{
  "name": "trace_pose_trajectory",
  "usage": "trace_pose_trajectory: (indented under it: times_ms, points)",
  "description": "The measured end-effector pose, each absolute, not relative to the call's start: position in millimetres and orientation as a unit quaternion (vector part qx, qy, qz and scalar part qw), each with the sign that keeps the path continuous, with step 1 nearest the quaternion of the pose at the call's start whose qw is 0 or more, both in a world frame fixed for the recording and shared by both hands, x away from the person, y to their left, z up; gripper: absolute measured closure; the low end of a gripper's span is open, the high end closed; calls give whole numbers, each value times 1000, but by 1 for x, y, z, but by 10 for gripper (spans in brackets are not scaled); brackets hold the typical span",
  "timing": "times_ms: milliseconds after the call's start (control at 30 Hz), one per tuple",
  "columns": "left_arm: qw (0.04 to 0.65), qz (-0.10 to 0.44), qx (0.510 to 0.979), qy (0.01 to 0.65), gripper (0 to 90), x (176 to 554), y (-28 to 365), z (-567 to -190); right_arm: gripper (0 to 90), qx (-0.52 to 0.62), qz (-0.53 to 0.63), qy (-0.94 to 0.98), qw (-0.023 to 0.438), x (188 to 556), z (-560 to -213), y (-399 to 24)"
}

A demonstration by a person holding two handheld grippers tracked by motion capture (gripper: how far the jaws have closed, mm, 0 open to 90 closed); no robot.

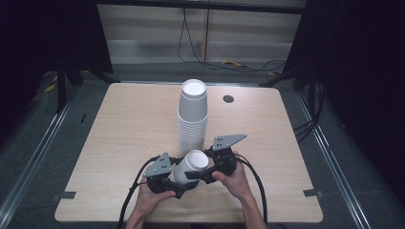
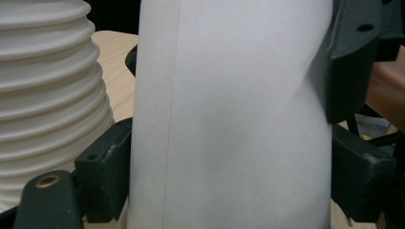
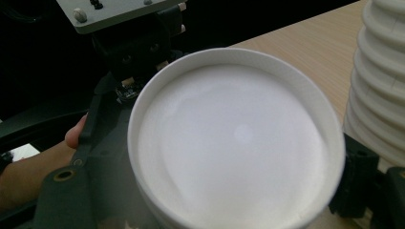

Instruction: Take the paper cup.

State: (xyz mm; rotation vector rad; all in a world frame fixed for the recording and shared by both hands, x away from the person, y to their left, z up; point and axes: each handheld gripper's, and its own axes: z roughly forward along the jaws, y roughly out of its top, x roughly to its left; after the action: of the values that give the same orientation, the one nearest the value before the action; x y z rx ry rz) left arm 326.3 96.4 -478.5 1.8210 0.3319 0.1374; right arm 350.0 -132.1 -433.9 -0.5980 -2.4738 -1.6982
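Note:
A single white paper cup (image 1: 191, 166) is held tilted above the table's near middle, its open mouth facing up and to the right. My left gripper (image 1: 177, 182) is shut on the cup's body; in the left gripper view the cup wall (image 2: 229, 119) sits between both jaws. My right gripper (image 1: 204, 171) is shut on the same cup near its rim, and the right gripper view looks straight into the cup's mouth (image 3: 234, 138). A tall stack of white cups (image 1: 193, 114) stands just behind, also seen as the ribbed stack (image 2: 47, 95) and the stack's rims (image 3: 382, 81).
The wooden table (image 1: 124, 129) carries a small black round fitting (image 1: 228, 98) to the right of the stack. Grey tape marks sit at the front left (image 1: 64, 195) and the front right (image 1: 313, 192). Dark curtains and floor cables surround the table.

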Motion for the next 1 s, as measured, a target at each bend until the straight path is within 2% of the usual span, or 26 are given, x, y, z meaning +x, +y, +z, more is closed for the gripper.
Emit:
trace_pose_trajectory:
  times_ms: [1000]
  points:
    - [556, 60, 815, 151, 162, 335, 108, -473, 184, -211, -572, -793, 15, 349, -432, -154]
